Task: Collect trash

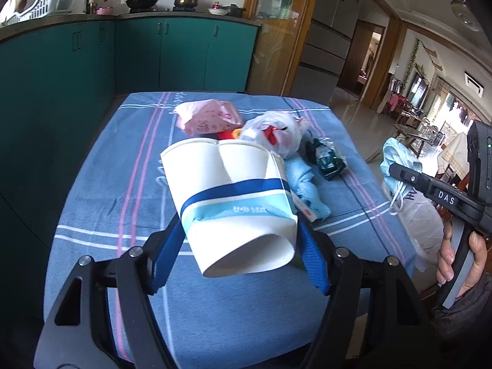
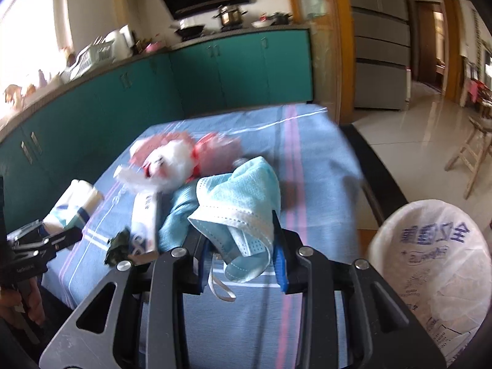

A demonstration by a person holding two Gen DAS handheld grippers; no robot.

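Observation:
My left gripper (image 1: 240, 230) is shut on a crushed white paper cup (image 1: 233, 203) with a blue band, held above the blue striped tablecloth (image 1: 101, 190). In the right wrist view that cup (image 2: 73, 206) and the left gripper (image 2: 61, 230) show at the far left. My right gripper (image 2: 241, 246) is shut on a bundle of light-blue face masks (image 2: 243, 203), whose ear loops dangle below. The left wrist view shows the right gripper (image 1: 396, 172) with the masks (image 1: 399, 160) past the table's right edge. A bin lined with a white bag (image 2: 430, 261) stands lower right.
On the cloth lie a pink packet (image 1: 209, 117), a clear plastic bag (image 1: 273, 132) with red scraps, a dark green wrapper (image 1: 326, 156), a light-blue cloth (image 1: 304, 181) and a white box (image 2: 144, 215). Green kitchen cabinets (image 1: 138, 52) stand behind the table. A hand (image 1: 461, 261) holds the right gripper's handle.

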